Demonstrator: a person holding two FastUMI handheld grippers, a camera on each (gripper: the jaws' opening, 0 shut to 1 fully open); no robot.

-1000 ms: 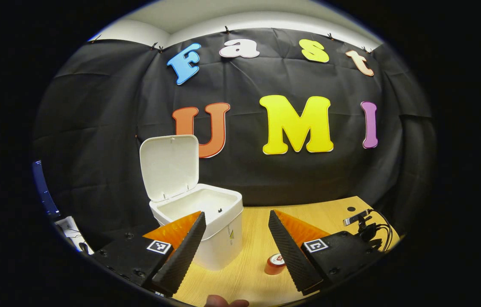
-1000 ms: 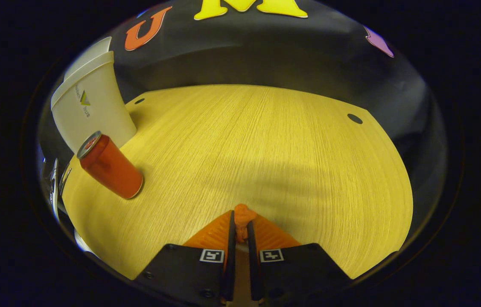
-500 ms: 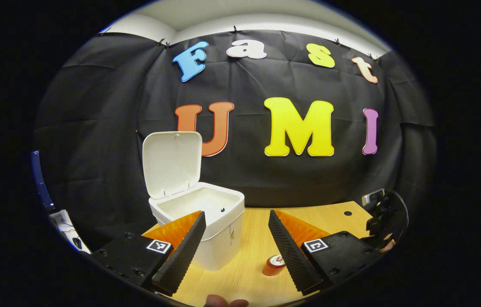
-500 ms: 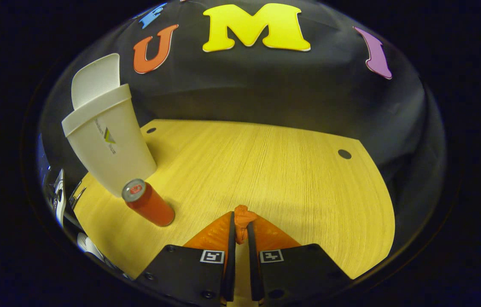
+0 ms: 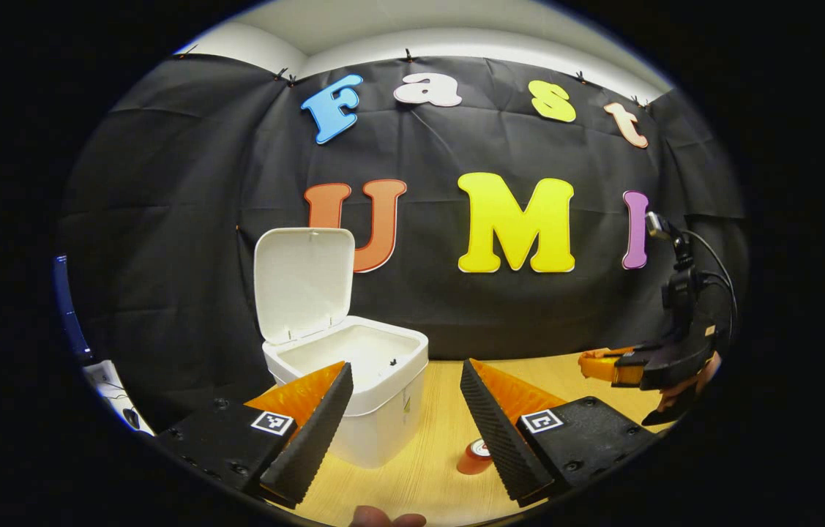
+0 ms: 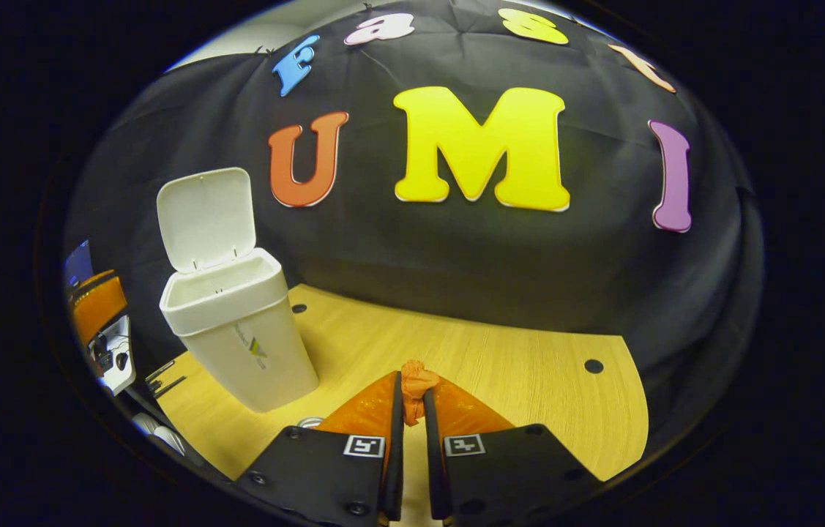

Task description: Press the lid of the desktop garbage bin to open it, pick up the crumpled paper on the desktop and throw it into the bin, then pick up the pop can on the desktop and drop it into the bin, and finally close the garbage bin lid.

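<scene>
Desk: light wood-grain top (image 6: pixel 500 366) with a round hole (image 6: pixel 593 365) toward its far right edge and another hole (image 6: pixel 299 308) just behind the bin.
Wall: black cloth (image 5: pixel 185 219) hangs behind the desk and wraps round both sides; a pale ceiling strip (image 5: pixel 412 29) runs above it.
Left edge of room: some clutter (image 6: pixel 101 329) beyond the desk's left side, too small to make out.
Bin: white bin (image 5: pixel 375 399) stands on the desk's left part, near the back; also seen in the right gripper view (image 6: pixel 244 329).
Lid: lid (image 5: pixel 304 282) is swung up, upright behind the opening; the bin is open.
Paper: a small crumpled wad (image 6: pixel 416 384) sits pinched between the right gripper's fingertips, off the desk.
Can: red can (image 5: pixel 473 457) stands upright on the desk, just right of the bin, partly hidden by a left finger.
Left gripper: left gripper (image 5: pixel 405 399) has its fingers spread wide, grasping nothing, with the bin's front just beyond its left finger.
Right gripper: right gripper (image 6: pixel 412 391) is clenched on the paper, held above the desk right of the bin; the left gripper view shows it (image 5: pixel 602 364) at far right, raised.
</scene>
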